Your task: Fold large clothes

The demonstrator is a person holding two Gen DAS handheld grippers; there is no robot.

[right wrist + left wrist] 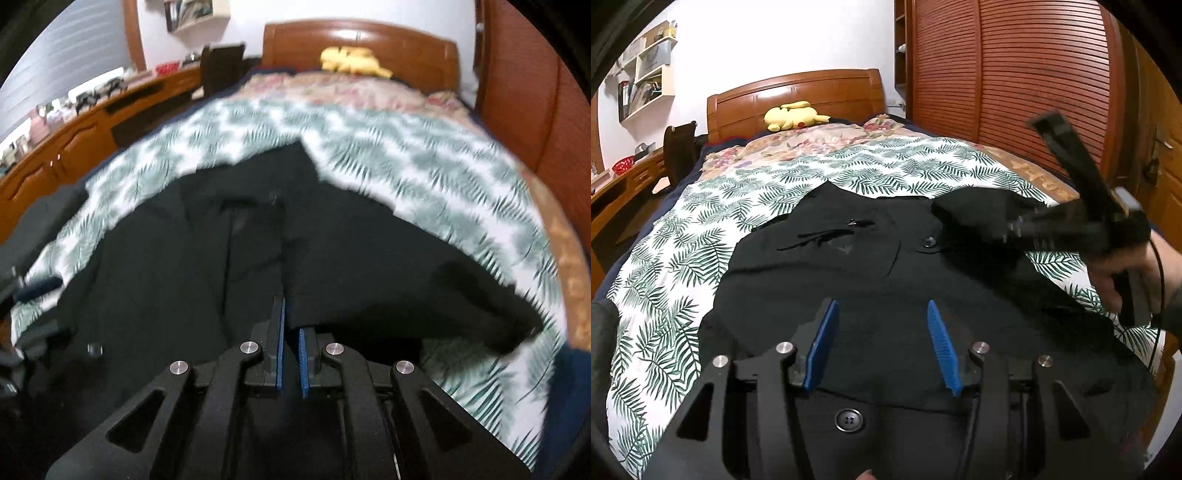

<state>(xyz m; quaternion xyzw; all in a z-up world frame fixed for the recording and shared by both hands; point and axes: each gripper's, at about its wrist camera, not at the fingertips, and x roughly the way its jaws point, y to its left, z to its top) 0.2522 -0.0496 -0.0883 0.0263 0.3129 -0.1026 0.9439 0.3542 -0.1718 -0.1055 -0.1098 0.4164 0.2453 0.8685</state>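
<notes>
The black coat [871, 258] lies spread on the leaf-print bedspread [701, 236]. The right gripper [291, 332] pinches a coat edge between its blue pads. The left gripper [882, 332] sits half apart over the coat, holding nothing. A thin pinch could slip, and the fold would flop crooked.

Both wrist views look down, close, over the bed [701, 206].

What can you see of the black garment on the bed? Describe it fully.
The black garment is dark, matte woven cloth with round black buttons and a chest pocket. It lies spread on the leaf-print bedspread. The right claw is shut on a fold, lifting one side; the left claw hovers open above it.
</notes>
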